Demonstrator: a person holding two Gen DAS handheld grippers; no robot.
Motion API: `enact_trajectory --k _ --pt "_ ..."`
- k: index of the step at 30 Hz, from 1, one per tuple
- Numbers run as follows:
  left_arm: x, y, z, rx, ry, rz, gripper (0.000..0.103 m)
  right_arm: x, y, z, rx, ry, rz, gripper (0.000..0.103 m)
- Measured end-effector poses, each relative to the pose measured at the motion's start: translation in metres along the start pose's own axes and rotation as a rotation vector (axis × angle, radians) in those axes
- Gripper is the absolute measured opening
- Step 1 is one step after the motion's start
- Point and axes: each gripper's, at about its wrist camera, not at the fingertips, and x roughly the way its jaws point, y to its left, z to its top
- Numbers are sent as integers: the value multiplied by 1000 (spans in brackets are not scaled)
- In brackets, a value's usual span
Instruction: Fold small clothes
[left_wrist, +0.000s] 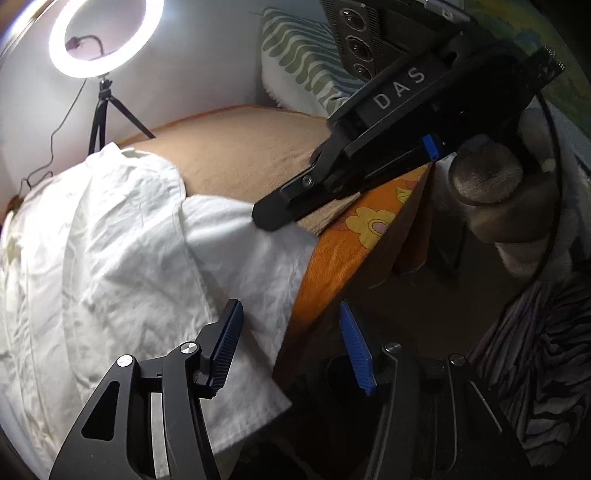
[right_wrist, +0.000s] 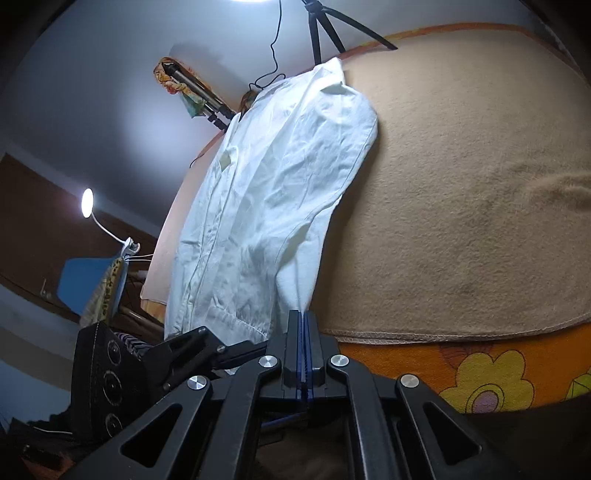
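Observation:
A white shirt (left_wrist: 110, 240) lies spread on a tan blanket (left_wrist: 240, 155), its lower part hanging over the bed's near edge. My left gripper (left_wrist: 291, 332) is open, one finger over the shirt's hanging hem, the other off the bed. My right gripper (left_wrist: 269, 218) shows in the left wrist view, its tip at the shirt's edge. In the right wrist view the right gripper (right_wrist: 303, 321) is shut on a corner of the white shirt (right_wrist: 266, 192), which stretches away across the tan blanket (right_wrist: 461, 192).
A ring light (left_wrist: 105, 37) on a tripod (left_wrist: 105, 114) stands at the bed's far side. An orange flowered sheet (left_wrist: 351, 240) covers the bed's edge. A striped pillow (left_wrist: 295, 59) leans at the back. A desk lamp (right_wrist: 87, 203) glows at left.

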Motion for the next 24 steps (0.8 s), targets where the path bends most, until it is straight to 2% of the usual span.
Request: enact_trajectory --k 2,4,6,8,11,12,13,16,18,20,21,24 --pt "3 -3 2 5 -10 52 53 2 -1 1 13 8 21 0" --pt "6 1 2 -10 -25 61 50 0 -1 4 18 6 32 0" --pt "4 9 1 -40 -47 52 21 -2 -3 7 18 10 49 0" --pt "4 17 2 -75 -61 12 6 -3 -2 9 -5 19 46 0" --pt "0 32 5 -130 -92 -24 4 -7 -3 19 -29 3 37 11" --pt "-4 34 5 -146 -107 -36 4 -11 -4 25 -40 -25 12 28" --pt "-8 36 6 -157 -119 -41 4 -15 -6 32 -45 -55 -15 35" --pt "-15 40 7 -187 -143 -56 4 -23 -21 63 -29 -131 -76 41" --pt "-19 43 6 -211 -155 -62 4 -20 -35 88 4 -172 -96 42" --pt "-24 48 6 -245 -170 -68 4 -10 -44 112 31 -178 -86 52" --pt "-25 51 6 -254 -172 -70 4 -1 -48 125 43 -179 -84 60" --pt "-30 57 7 -274 -184 -61 4 28 -55 154 59 -162 -87 62"
